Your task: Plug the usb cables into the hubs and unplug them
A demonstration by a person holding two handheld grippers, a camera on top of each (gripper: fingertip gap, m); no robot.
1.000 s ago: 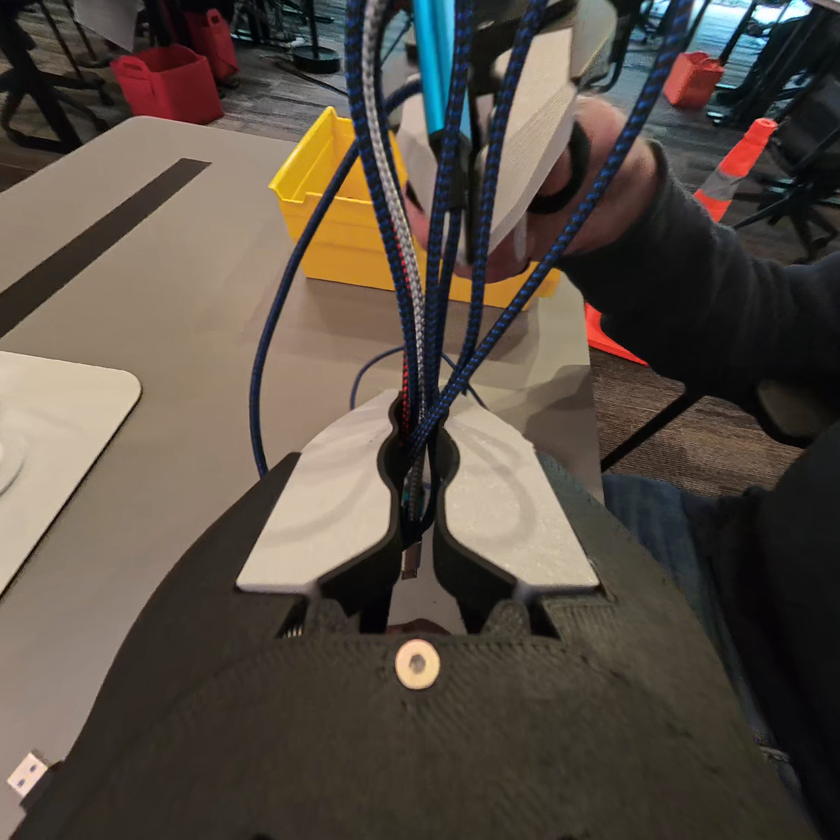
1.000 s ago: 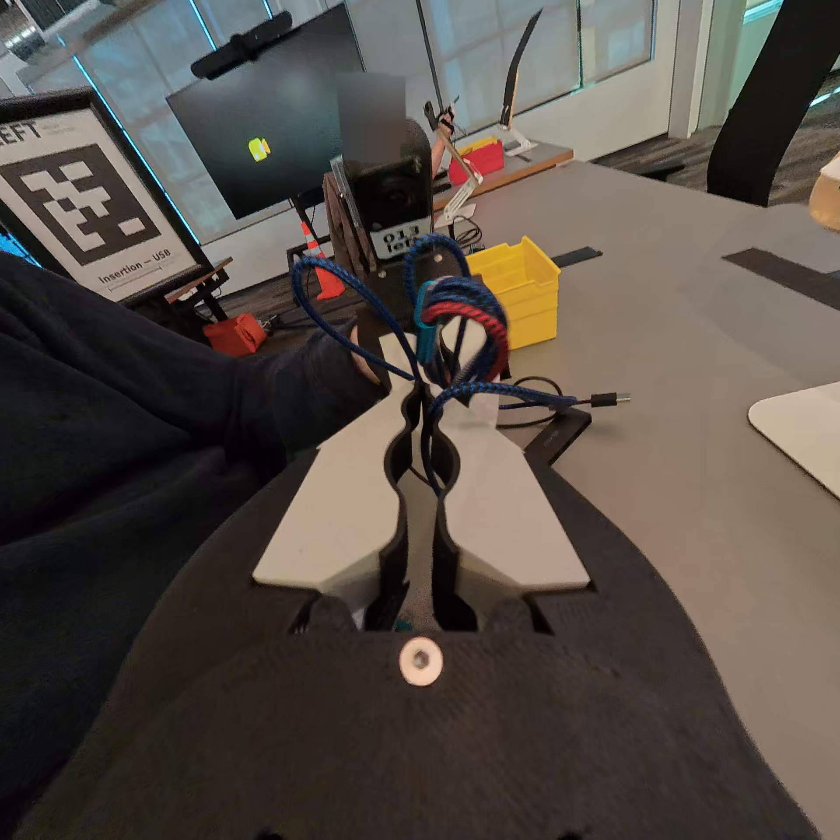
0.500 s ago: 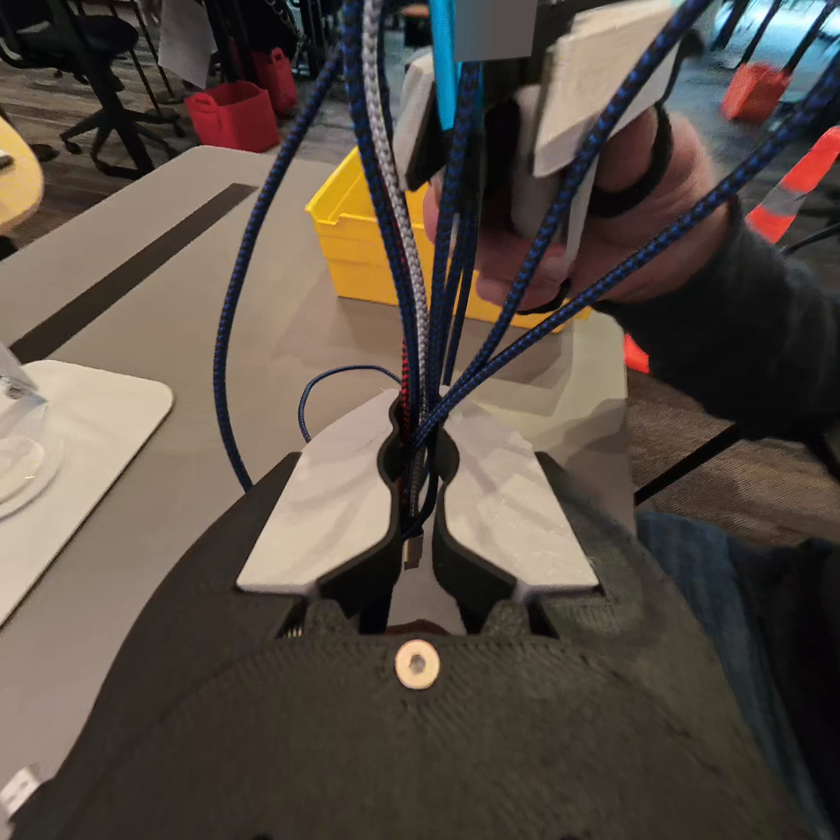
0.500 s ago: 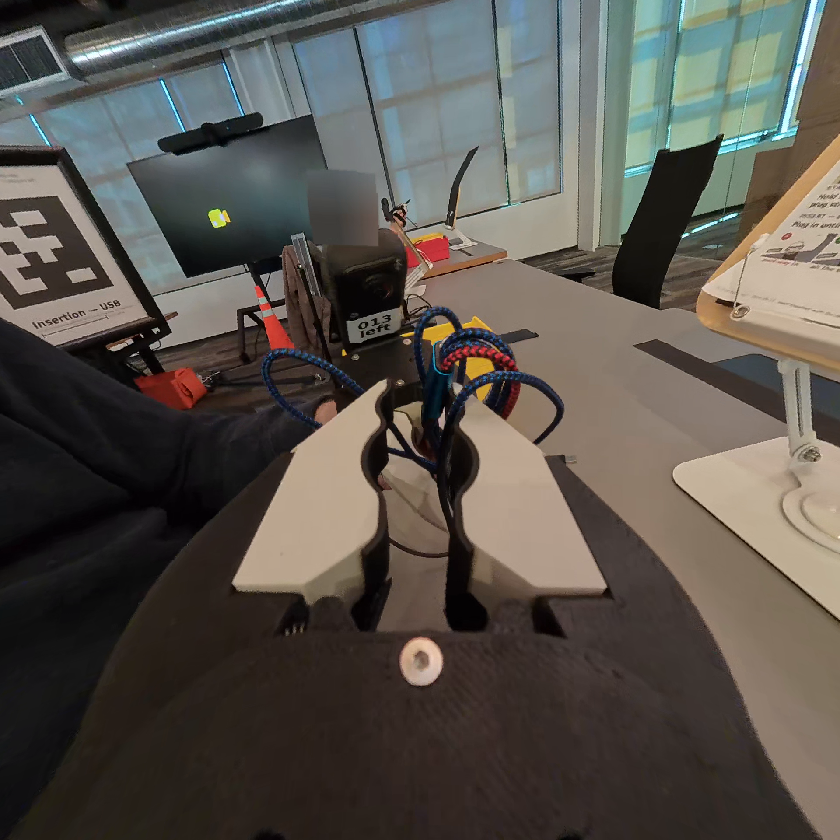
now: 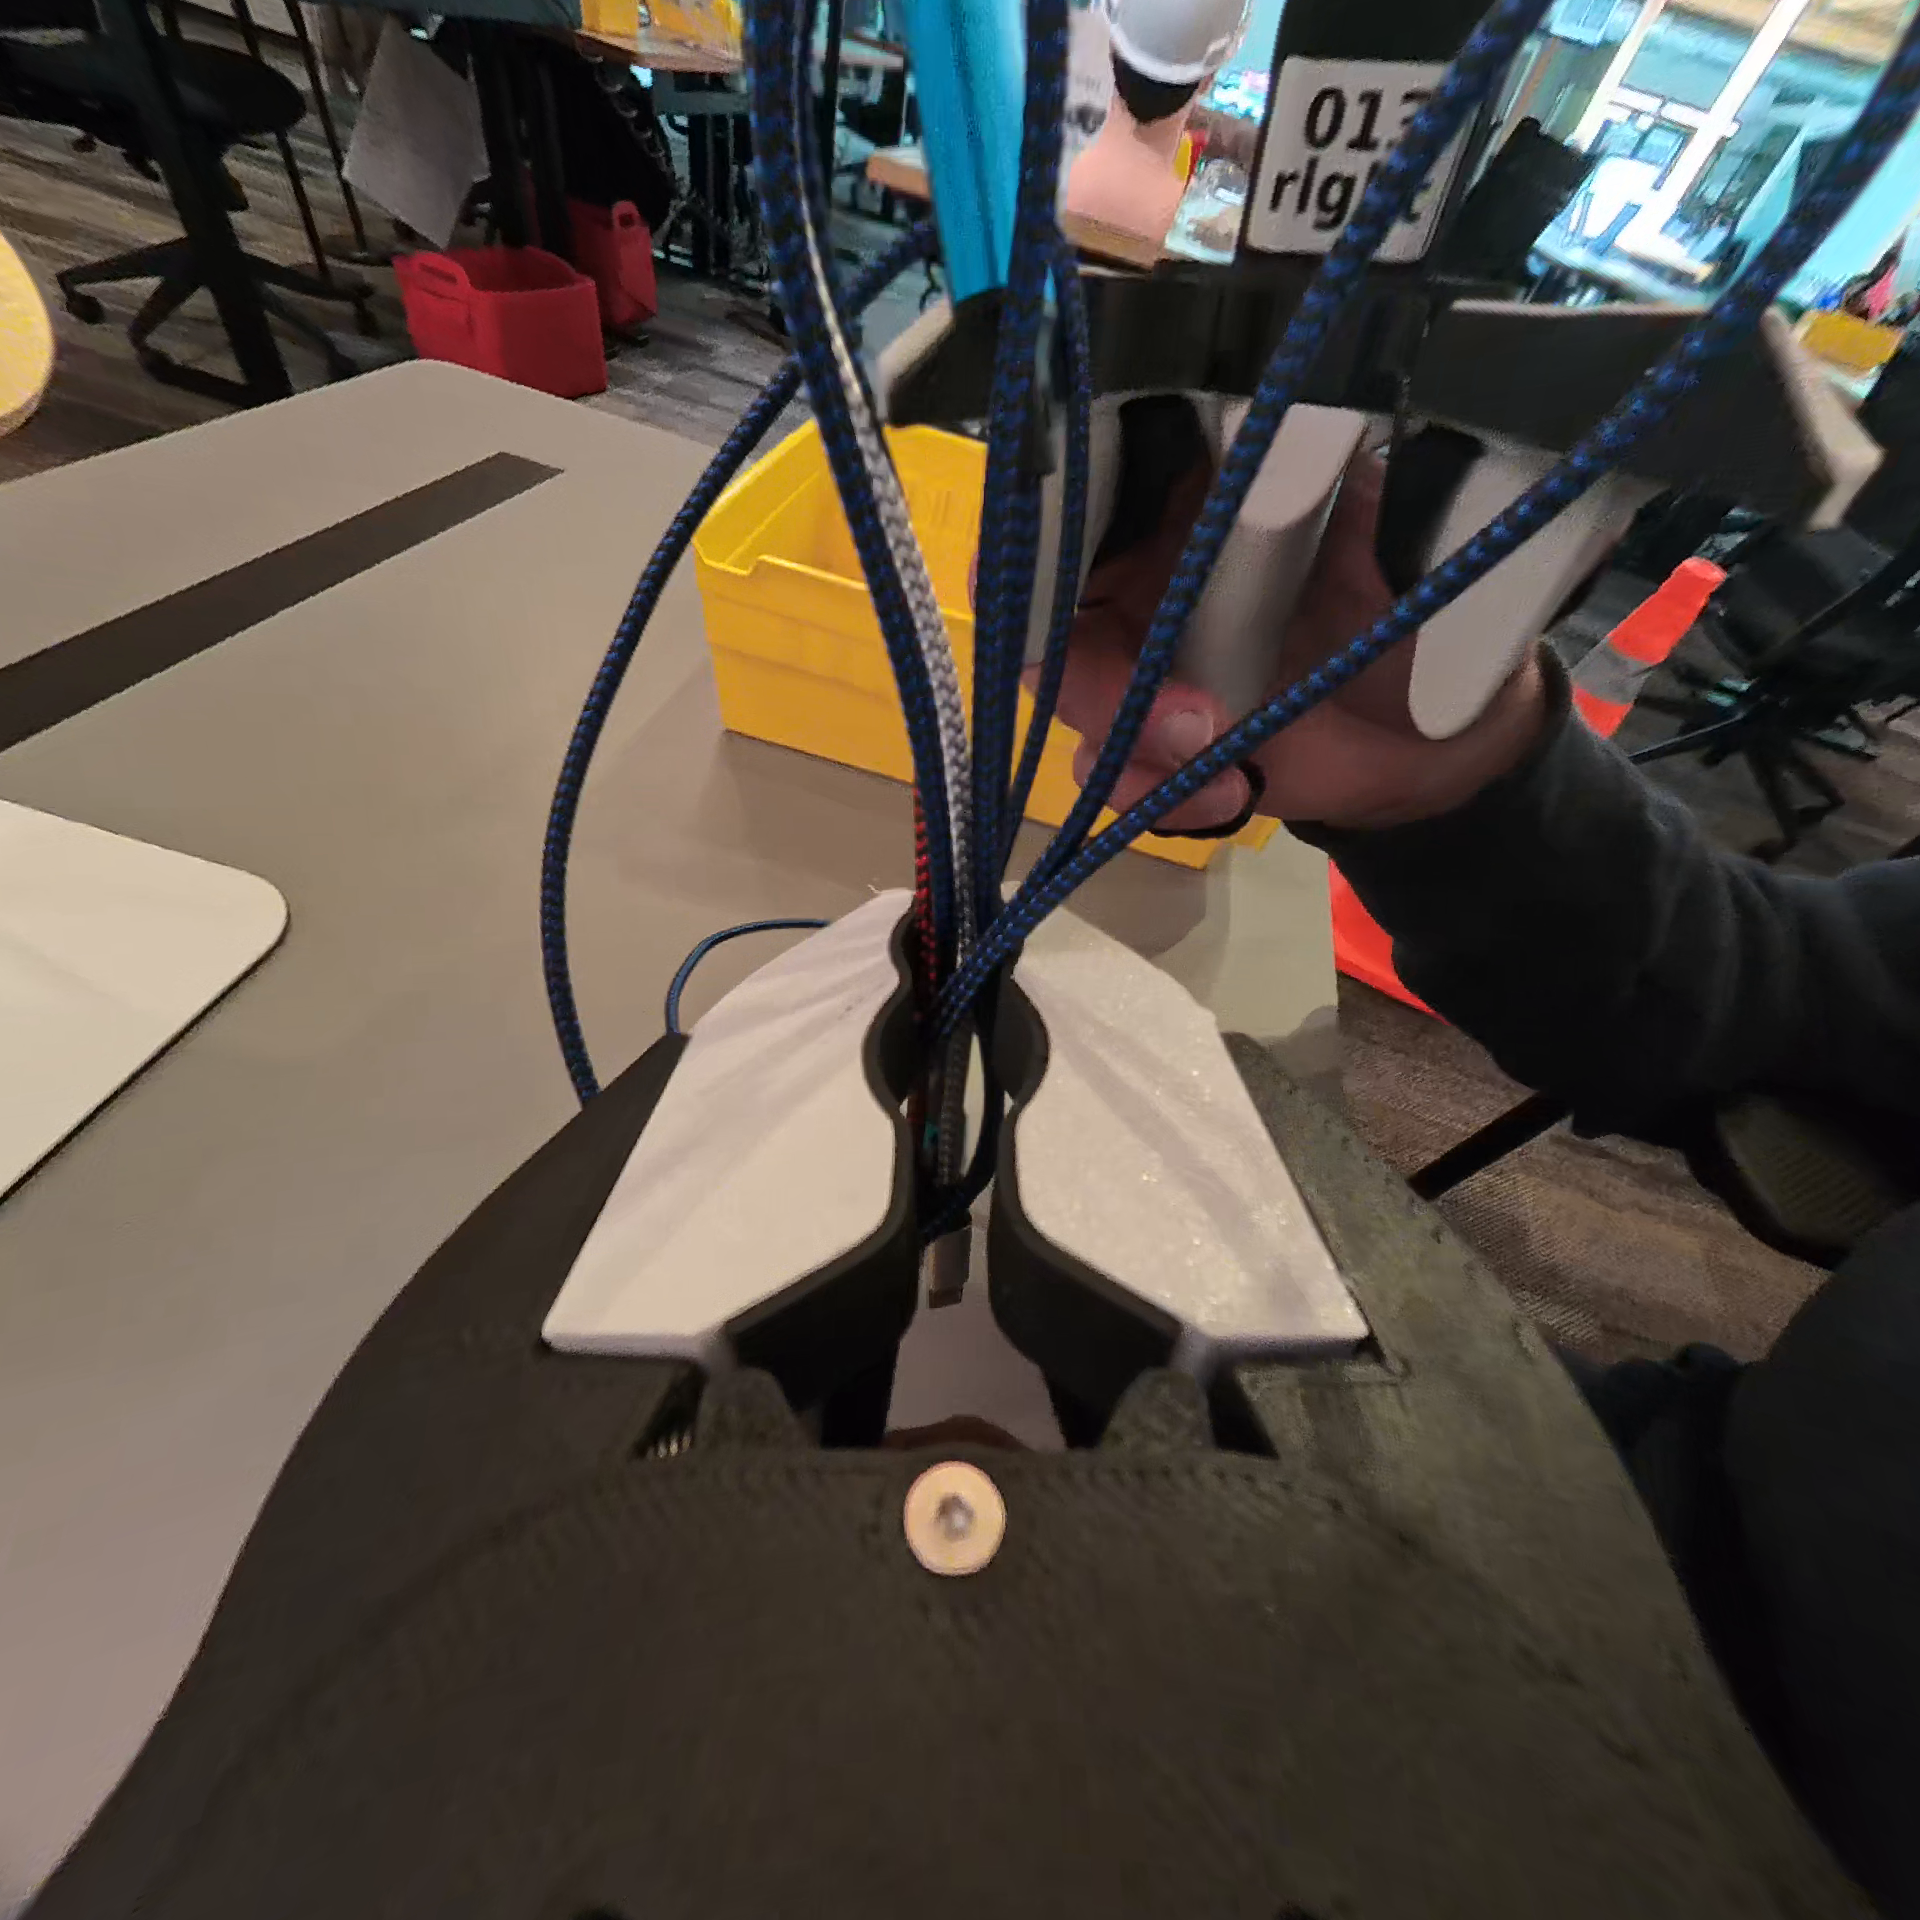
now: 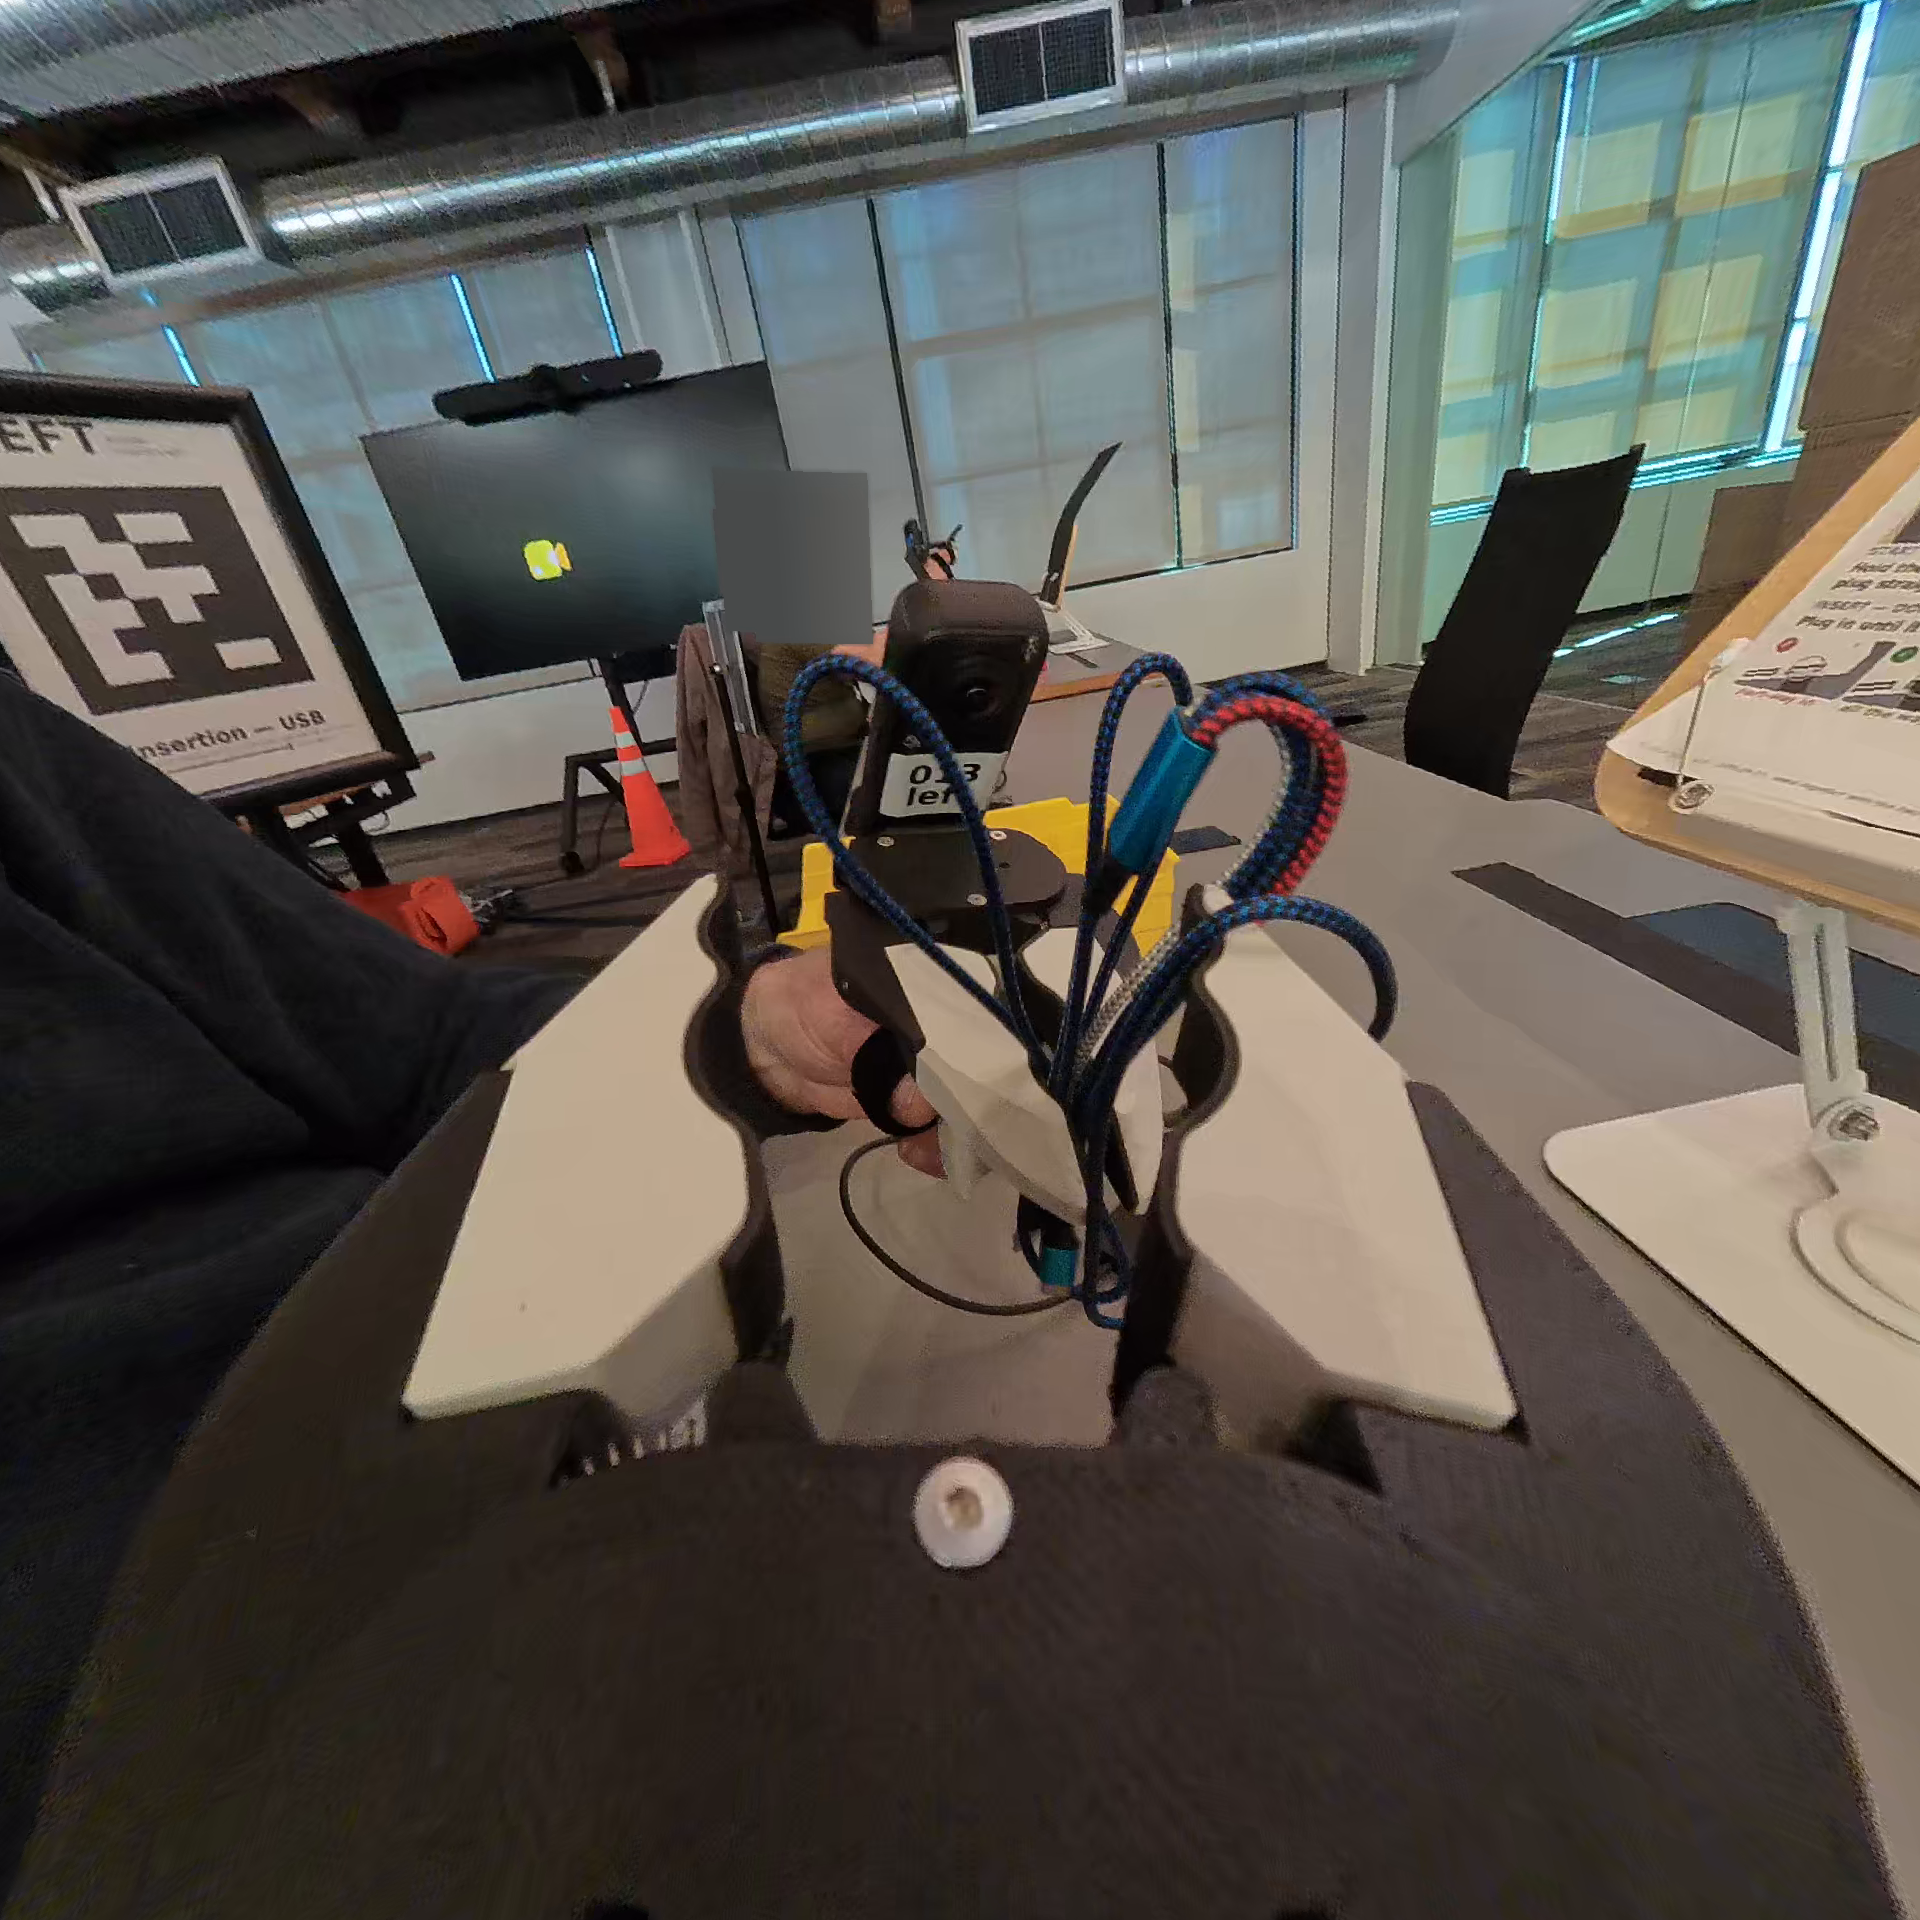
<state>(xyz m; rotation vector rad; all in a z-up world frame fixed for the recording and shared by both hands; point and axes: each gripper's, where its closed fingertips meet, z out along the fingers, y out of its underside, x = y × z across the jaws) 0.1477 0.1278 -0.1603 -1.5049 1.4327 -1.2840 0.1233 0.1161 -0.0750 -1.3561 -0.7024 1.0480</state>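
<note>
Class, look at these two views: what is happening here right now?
A person holds a gripper in each hand above a grey table. The left gripper is shut on a bunch of braided cables, which rise in loops toward the right gripper. That one is open, its fingers wide apart with nothing between them. Behind stands a yellow bin. No cable is plugged into anything in these views, and no hub is in sight.

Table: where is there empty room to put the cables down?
The bare grey table between the white base and the yellow bin is free. It's crowded in front of the bin, where the left gripper clamps the cable bundle.
</note>
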